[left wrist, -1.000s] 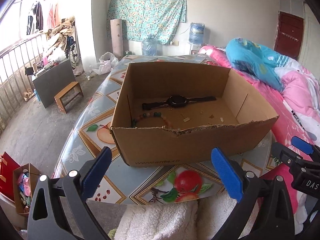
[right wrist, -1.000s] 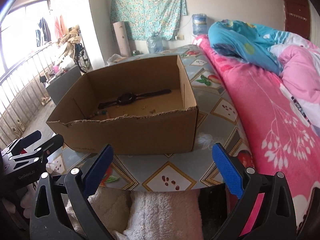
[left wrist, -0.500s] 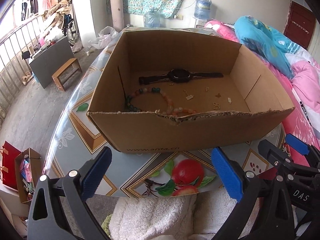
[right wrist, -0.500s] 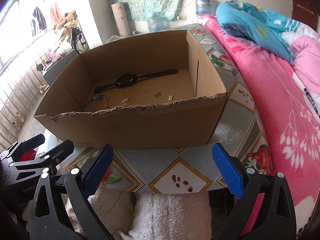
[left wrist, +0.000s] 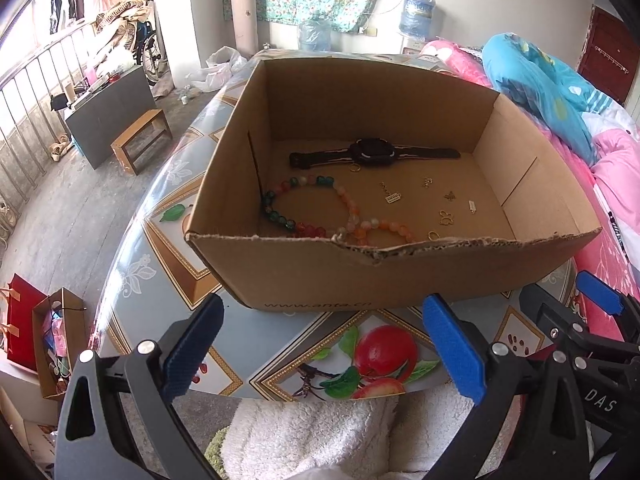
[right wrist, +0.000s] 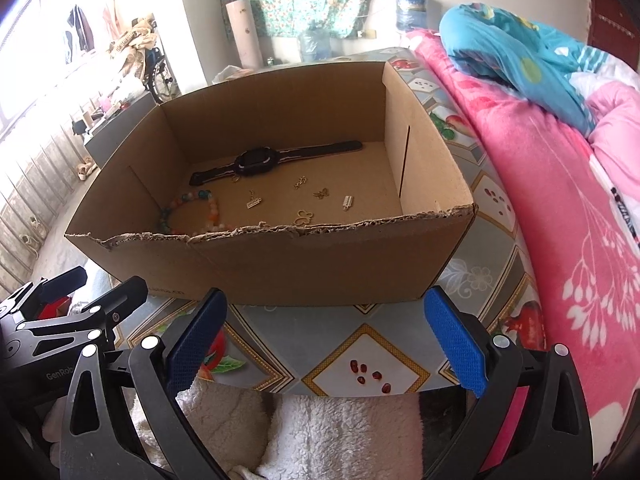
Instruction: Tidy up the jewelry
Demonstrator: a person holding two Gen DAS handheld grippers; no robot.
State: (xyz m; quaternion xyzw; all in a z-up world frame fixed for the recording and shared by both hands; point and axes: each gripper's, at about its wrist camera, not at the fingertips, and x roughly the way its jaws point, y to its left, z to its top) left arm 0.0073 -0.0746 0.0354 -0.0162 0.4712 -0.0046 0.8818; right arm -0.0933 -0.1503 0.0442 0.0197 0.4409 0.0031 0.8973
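Note:
An open cardboard box [left wrist: 400,276] [right wrist: 280,268] stands on a fruit-patterned table. Inside lie a black watch [left wrist: 370,151] [right wrist: 258,162], a coloured bead bracelet [left wrist: 316,208] [right wrist: 192,208] at the left, and several small gold charms [left wrist: 448,216] [right wrist: 320,194] on the floor of the box. My left gripper [left wrist: 324,350] is open and empty in front of the box's near wall. My right gripper [right wrist: 326,344] is open and empty, also in front of the near wall. The right gripper shows at the right edge of the left wrist view [left wrist: 576,328].
The table [right wrist: 368,356] is covered in a glossy fruit-print cloth. A pink and blue quilted bed [right wrist: 560,160] runs along the right. White fleece [left wrist: 320,436] lies under the grippers. At the left are the floor, a small wooden stool [left wrist: 140,140] and a red bag [left wrist: 20,320].
Both grippers have risen and tilted down toward the box, so more of its inside shows: the whole bracelet and the charms. Both stay open and empty.

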